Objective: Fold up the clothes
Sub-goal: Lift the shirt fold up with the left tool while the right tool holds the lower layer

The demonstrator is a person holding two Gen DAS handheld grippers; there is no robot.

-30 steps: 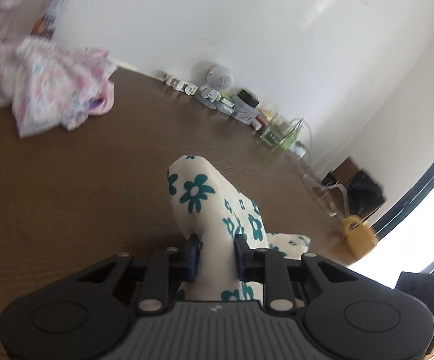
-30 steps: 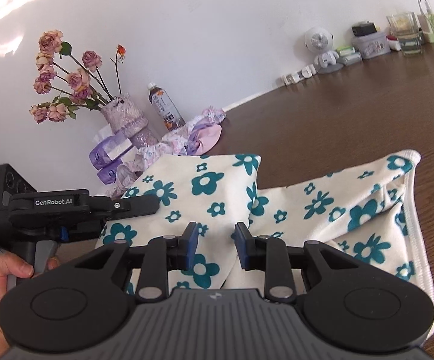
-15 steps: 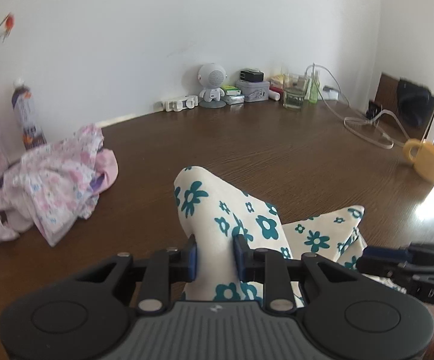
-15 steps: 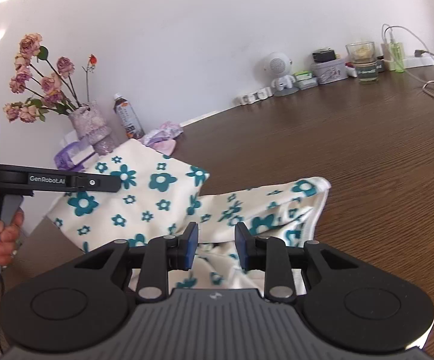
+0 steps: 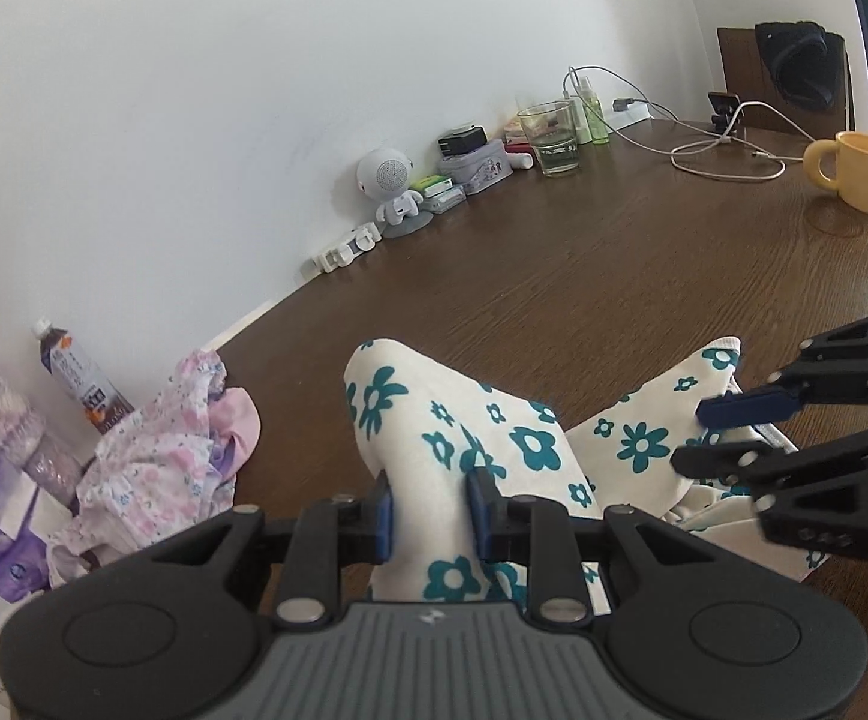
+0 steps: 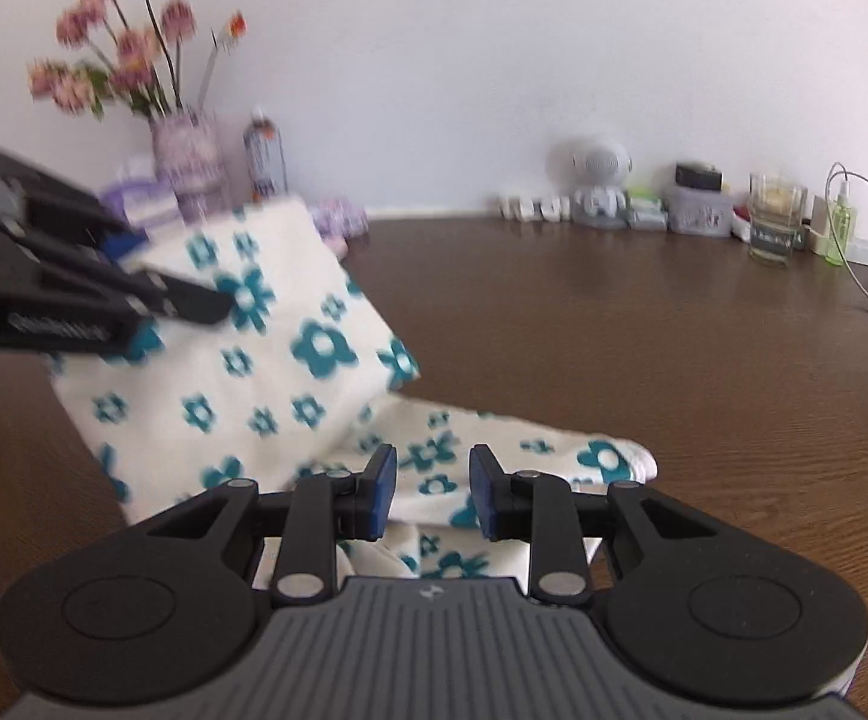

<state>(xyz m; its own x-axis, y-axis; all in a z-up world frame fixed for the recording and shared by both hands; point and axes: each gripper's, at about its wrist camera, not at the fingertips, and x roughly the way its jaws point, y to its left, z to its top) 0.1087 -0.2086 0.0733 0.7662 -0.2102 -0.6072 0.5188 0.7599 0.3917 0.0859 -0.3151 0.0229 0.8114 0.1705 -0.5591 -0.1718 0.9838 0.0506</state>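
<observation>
A cream cloth with teal flowers [image 5: 493, 438] lies partly on the brown table [image 5: 553, 276]. My left gripper [image 5: 429, 507] is shut on a thick fold of it, which stands up in a raised hump between the blue pads. The right wrist view shows the left gripper [image 6: 176, 276] holding that part up as a slanted sheet [image 6: 254, 372]. My right gripper [image 6: 434, 492] is low over the flat part near a corner [image 6: 631, 462]. Its pads stand narrow with the cloth's edge between them. From the left wrist view, the right gripper [image 5: 694, 435] is close by on the right.
A pile of pink floral clothes [image 5: 158, 468], a bottle [image 5: 74, 378] and a vase of flowers [image 6: 185, 168] stand at the left against the wall. Along the back are a white round speaker figure [image 5: 389, 180], a glass [image 5: 553, 138] and a cable [image 5: 727, 162]. A yellow mug [image 5: 859, 171] sits far right.
The two grippers have come closer together. The right gripper has dropped toward the table, and its end of the cloth now lies flat. The left gripper still holds its fold raised.
</observation>
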